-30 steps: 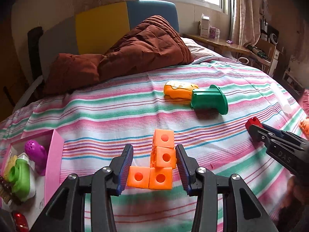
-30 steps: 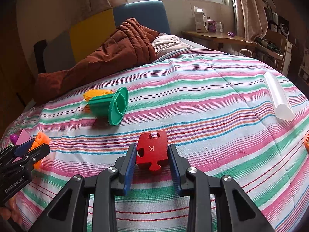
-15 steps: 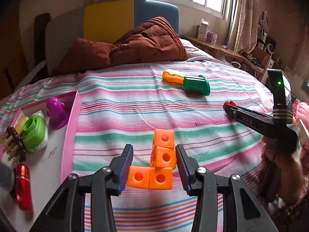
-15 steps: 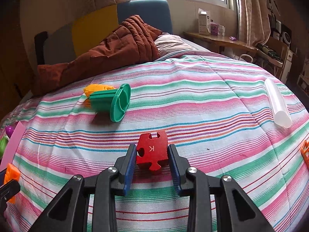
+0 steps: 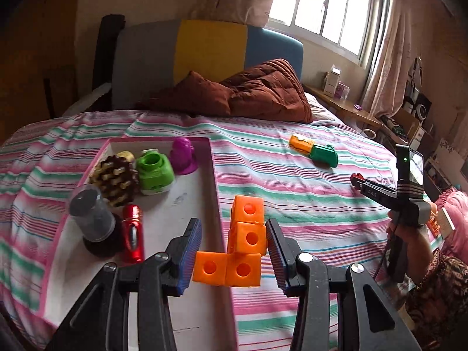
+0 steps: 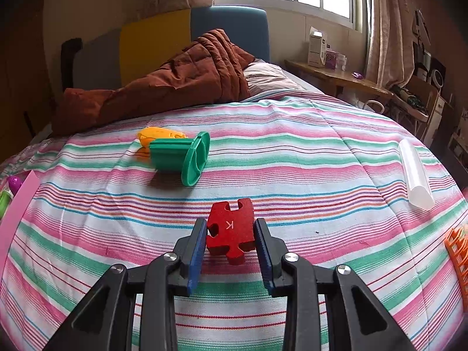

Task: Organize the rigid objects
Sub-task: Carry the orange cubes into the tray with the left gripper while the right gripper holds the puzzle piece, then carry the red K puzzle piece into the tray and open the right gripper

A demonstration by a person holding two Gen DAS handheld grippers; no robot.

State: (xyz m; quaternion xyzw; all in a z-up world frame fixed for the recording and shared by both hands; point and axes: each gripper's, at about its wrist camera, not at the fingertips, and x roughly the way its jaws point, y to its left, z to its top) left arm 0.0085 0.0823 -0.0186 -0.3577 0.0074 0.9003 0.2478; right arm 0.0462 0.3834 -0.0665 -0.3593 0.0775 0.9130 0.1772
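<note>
Orange block cluster: hanging over pink tray rim, left claw clamping it
Red puzzle piece: right claw gripping it above striped bed
Tray contents: green toy, purple toy, red cylinder crowding far end
Ahead: green-orange toy, clear tube lying on bed

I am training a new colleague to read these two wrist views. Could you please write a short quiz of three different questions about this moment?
1. True or false: the left gripper holds an orange cube block.
2. What letter is on the red puzzle piece in the right gripper?
3. Which lies inside the pink tray? A) green and orange toy B) red bottle C) clear tube

Key: 1 true; 2 K; 3 B.
</note>
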